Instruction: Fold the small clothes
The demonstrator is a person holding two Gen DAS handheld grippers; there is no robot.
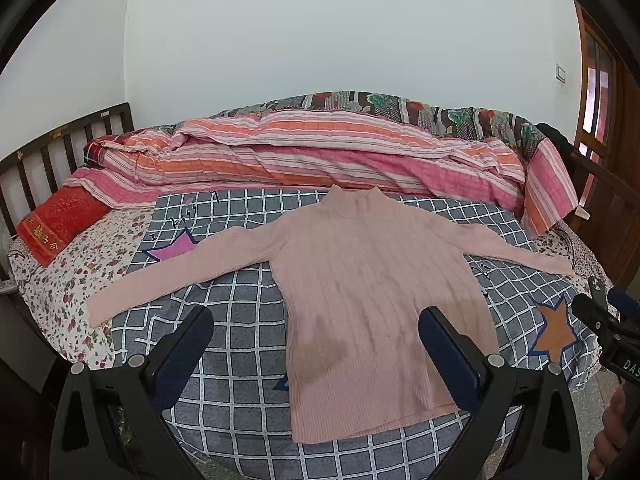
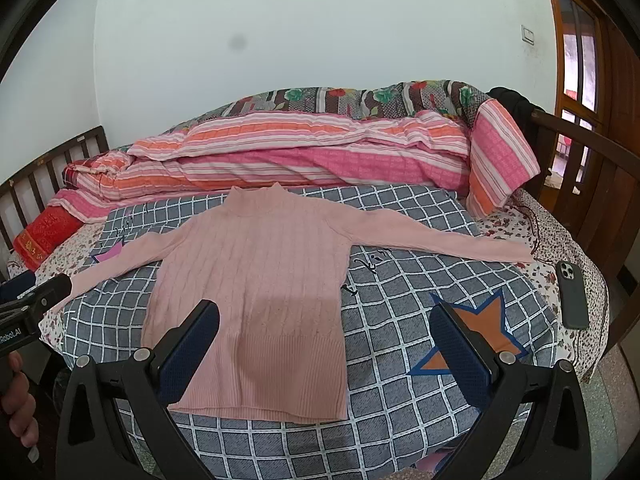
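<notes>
A pink ribbed sweater [image 1: 372,292] lies flat and face up on a grey checked cloth [image 1: 240,320] on the bed, both sleeves spread out sideways, collar toward the far side. It also shows in the right wrist view [image 2: 256,280]. My left gripper [image 1: 316,332] is open and empty, held above the sweater's lower left part. My right gripper [image 2: 326,328] is open and empty, held above the sweater's lower right hem. Each gripper shows at the edge of the other's view, the right one [image 1: 600,320] and the left one [image 2: 36,308].
A rolled striped pink and orange quilt [image 1: 320,152] lies along the far side of the bed. A red pillow [image 1: 60,220] sits at the left by the wooden headboard [image 1: 48,148]. A black phone [image 2: 572,292] lies on the bed's right edge. A wooden footboard [image 2: 592,160] stands at right.
</notes>
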